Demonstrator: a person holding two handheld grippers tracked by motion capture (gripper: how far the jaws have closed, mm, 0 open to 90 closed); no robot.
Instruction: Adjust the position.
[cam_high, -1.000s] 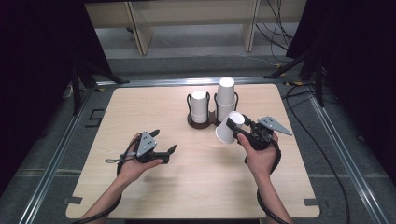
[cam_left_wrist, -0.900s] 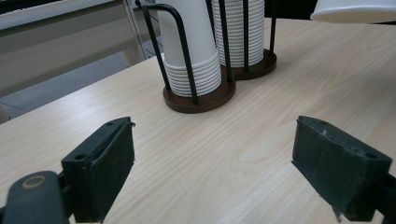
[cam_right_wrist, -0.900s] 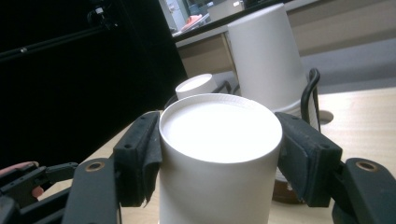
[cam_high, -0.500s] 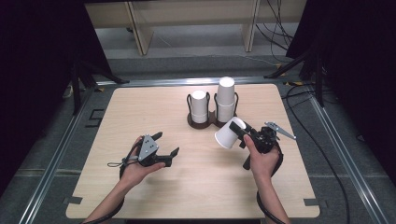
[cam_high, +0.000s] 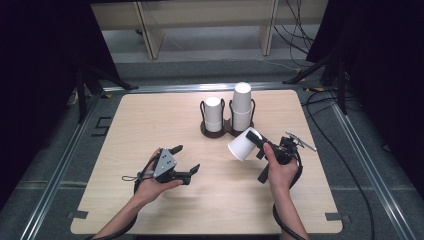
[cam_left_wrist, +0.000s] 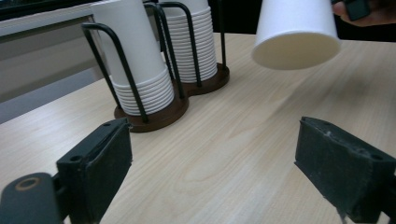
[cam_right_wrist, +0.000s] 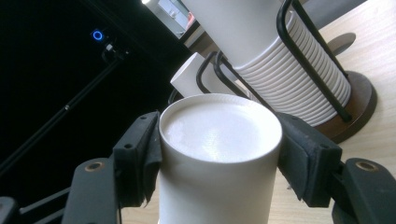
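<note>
One paper cup (cam_right_wrist: 219, 154) clamped in right hand-held gripper (cam_right_wrist: 219, 140).

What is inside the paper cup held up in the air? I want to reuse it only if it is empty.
The left gripper view looks up into the paper cup: a shaded white inner wall near the rim, nothing visible there. The deeper inside is hidden by the rim. The right gripper clamps its closed end.

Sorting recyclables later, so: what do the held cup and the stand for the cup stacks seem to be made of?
The cup looks like white paper: matte wall, faintly textured base. The stand seems to have thin black metal wire uprights, slightly glossy, on a dark brown round base, probably wood or plastic; the look leaves that open.
</note>
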